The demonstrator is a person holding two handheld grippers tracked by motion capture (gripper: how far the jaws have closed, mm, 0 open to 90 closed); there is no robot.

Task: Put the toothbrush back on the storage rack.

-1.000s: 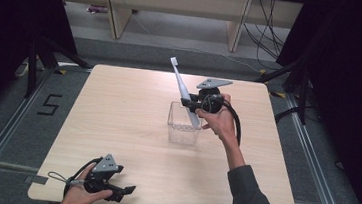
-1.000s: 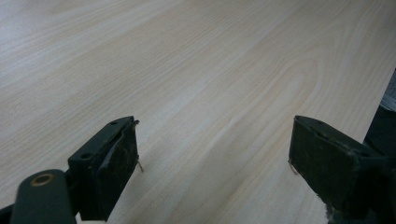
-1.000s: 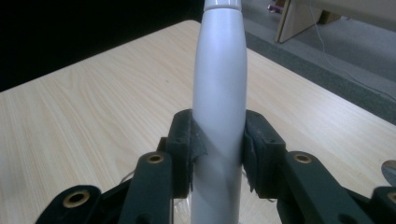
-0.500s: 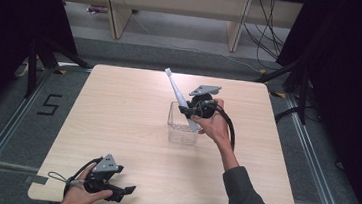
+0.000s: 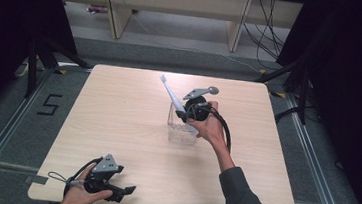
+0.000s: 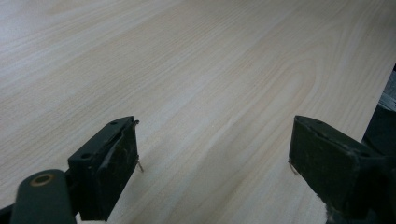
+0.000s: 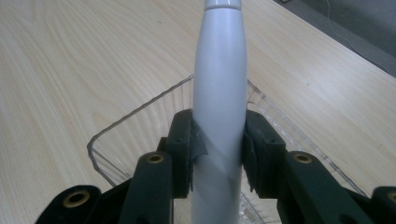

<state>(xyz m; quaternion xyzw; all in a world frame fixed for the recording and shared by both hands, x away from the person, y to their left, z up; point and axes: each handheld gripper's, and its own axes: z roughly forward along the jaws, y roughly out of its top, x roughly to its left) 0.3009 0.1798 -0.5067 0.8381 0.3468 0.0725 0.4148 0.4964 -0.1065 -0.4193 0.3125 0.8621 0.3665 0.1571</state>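
Right gripper (image 5: 182,113) clamped on pale grey plastic electric toothbrush (image 5: 169,92), fingers (image 7: 183,140) pressed to both sides of the thick handle, partly closed round it. Toothbrush sticks up and tilts away toward the far left in the high view, white brush head at the top end. Handle's lower end is hidden behind the fingers in the right gripper view, so can't tell if it touches anything below. Gripper sits right over the clear plastic rectangular container (image 5: 182,131), which stands near the middle of the light wood bench (image 5: 117,116); the container's curved rim (image 7: 135,116) shows behind and around the fingers in the right gripper view. Person's right hand (image 5: 211,127) wraps the gripper body, black cable looping back along the dark sleeve.

Left gripper (image 5: 119,190) low at the near left edge of the bench, held in the left hand (image 5: 79,197). Its fingers (image 6: 109,172) stand wide apart, nothing between them, bare wood under them. Well apart from the container.
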